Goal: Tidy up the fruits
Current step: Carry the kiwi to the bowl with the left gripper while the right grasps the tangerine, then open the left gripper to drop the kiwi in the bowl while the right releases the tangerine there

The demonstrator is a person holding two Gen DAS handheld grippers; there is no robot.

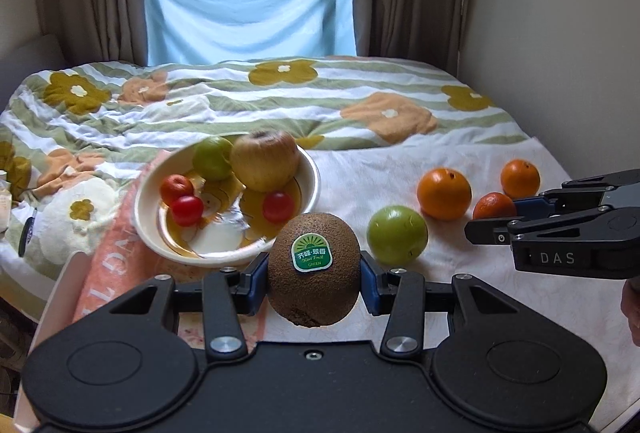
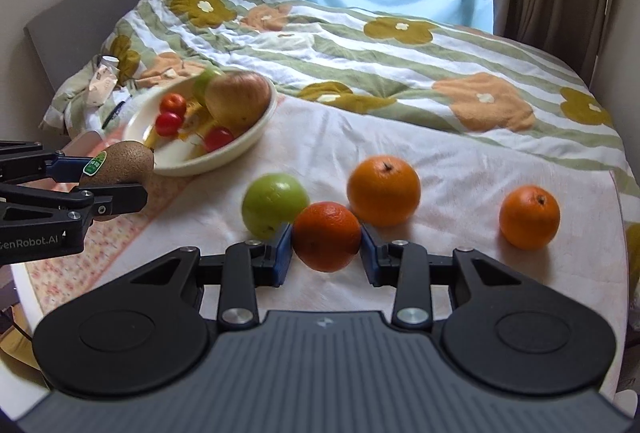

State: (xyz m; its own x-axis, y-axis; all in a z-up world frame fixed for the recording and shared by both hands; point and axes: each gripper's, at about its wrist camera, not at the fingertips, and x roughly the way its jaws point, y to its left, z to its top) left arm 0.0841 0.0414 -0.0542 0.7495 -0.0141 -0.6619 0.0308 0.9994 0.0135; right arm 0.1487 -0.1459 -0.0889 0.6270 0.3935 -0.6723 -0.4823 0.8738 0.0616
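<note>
Bed surface is soft: left tool (image 1: 314, 283) clamps kiwi (image 1: 314, 273); right tool (image 2: 325, 253) brackets tangerine (image 2: 326, 236), contact unclear; either may roll off.

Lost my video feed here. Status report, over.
Left gripper shut on kiwi, short of bowl. Right gripper around small orange, grip unconfirmed. Green apple crowds it.

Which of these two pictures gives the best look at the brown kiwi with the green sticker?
The left wrist view: the fuzzy brown kiwi sits centred, sticker readable. The right wrist view shows the kiwi small, at the edge, partly hidden by the left tool.
</note>
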